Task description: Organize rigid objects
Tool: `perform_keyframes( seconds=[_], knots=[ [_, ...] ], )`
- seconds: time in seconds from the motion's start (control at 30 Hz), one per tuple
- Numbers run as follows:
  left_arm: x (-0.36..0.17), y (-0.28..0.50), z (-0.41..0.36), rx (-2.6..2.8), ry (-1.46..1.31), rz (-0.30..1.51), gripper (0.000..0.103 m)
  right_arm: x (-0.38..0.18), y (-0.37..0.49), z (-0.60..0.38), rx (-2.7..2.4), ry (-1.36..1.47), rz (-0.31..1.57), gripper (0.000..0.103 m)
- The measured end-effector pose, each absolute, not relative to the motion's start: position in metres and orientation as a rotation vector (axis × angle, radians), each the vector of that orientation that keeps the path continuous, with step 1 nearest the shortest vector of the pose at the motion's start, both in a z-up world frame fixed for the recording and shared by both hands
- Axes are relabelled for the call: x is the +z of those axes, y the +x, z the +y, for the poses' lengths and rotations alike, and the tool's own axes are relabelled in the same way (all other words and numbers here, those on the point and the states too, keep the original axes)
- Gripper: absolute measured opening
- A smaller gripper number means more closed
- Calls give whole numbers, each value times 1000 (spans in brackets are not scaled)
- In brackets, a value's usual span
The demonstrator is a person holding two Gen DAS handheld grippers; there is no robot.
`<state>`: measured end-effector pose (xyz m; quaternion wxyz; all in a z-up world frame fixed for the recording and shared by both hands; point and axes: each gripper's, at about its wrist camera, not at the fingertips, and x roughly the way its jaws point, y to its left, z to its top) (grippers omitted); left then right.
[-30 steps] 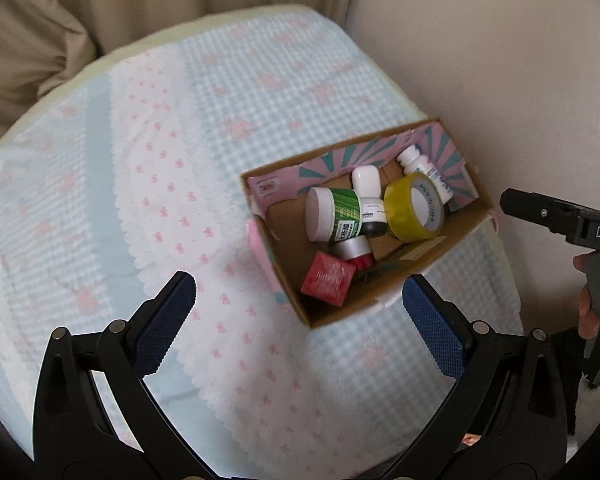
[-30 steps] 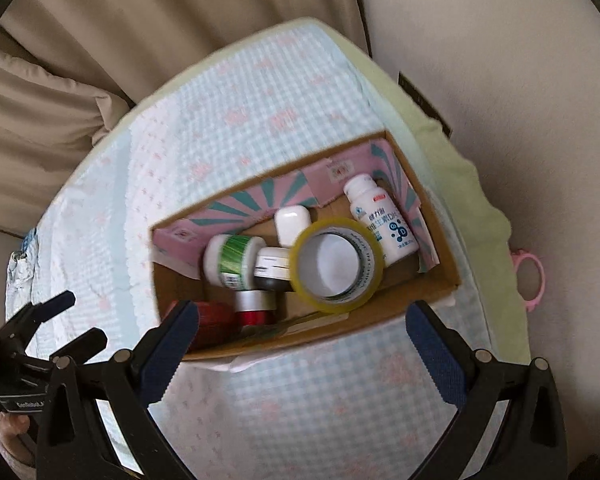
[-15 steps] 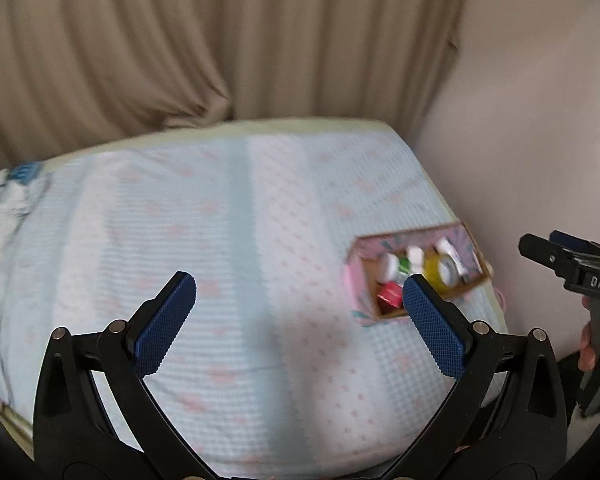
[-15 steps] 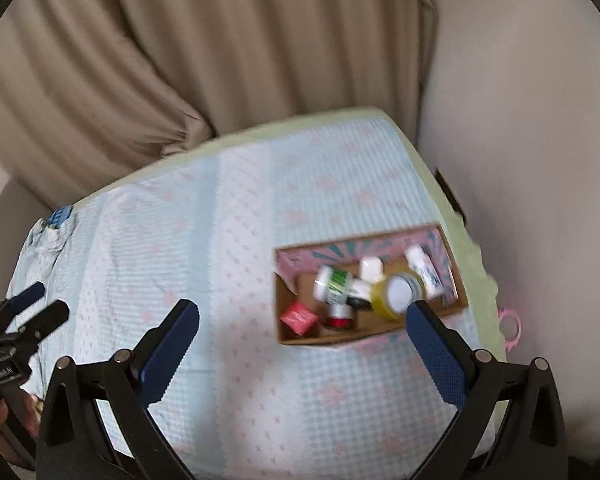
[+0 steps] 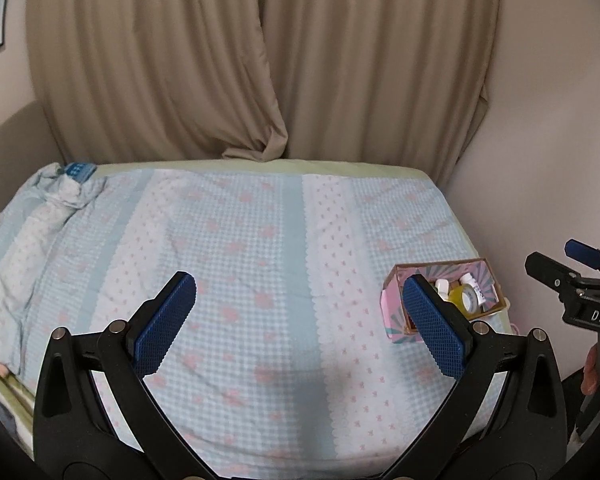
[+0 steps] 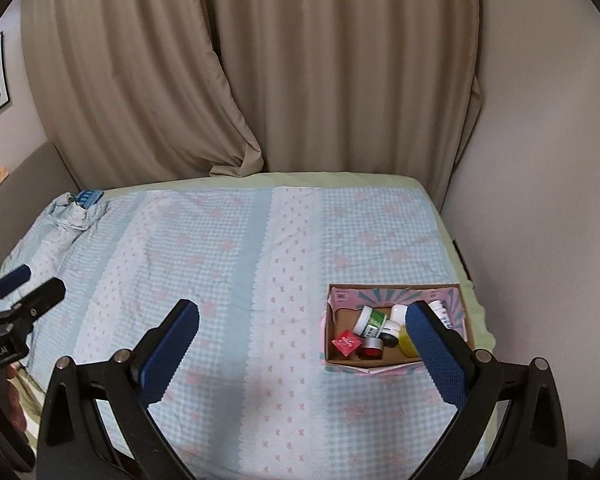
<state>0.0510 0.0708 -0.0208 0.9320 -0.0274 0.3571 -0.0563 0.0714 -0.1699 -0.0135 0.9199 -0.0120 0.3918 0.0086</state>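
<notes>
- Pulling well back from the cardboard box (image 6: 396,330), both grippers are now taking in the whole bed (image 6: 236,264), where a second ago the box filled each view.
- The left gripper (image 5: 300,320) and right gripper (image 6: 304,348) are hanging spread wide, each gripping nothing.
- The box is sitting near the bed's right edge by the wall, holding the tape roll (image 6: 407,343), green-label jar (image 6: 370,320), white bottle (image 5: 473,285) and red packet (image 6: 346,342).
- No loose item is showing on the bedspread, so the sorting is looking finished.
</notes>
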Motion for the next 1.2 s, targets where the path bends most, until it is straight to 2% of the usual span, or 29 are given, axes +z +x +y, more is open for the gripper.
perform_keyframes(
  seconds=[1.2],
  knots=[
    [-23, 58, 55, -140, -53, 726, 103, -9, 68, -171, -20, -29, 791, 103]
  ],
)
